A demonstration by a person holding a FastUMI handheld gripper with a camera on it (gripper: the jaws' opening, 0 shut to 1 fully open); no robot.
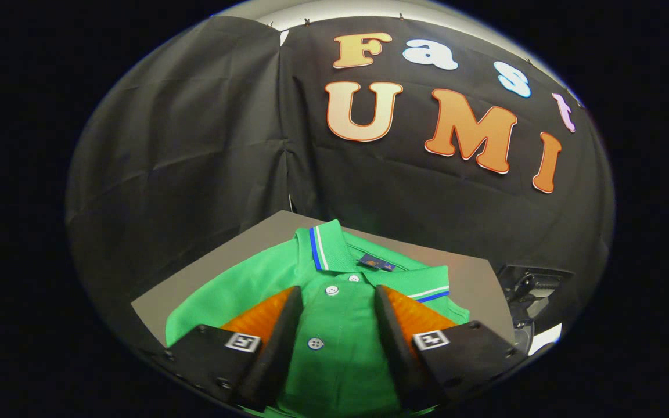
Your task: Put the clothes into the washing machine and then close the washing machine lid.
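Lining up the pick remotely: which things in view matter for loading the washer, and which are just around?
For the job:
- green polo shirt, folded on the table, button placket between the fingers
- gripper, open, fingers spread over the shirt

Just around:
- grey table under the shirt
- black cloth wall behind
- dark fixture beyond the table's far corner; can't tell what it is

The polo shirt [334, 325] was a matt knit cloth with a ribbed collar, small glossy buttons and a woven label. It lay on a smooth, matt table [207, 267]. The gripper [337, 302], spread apart over the shirt, had textured pads [259, 316]. The wall [195, 145] was creased matt cloth.
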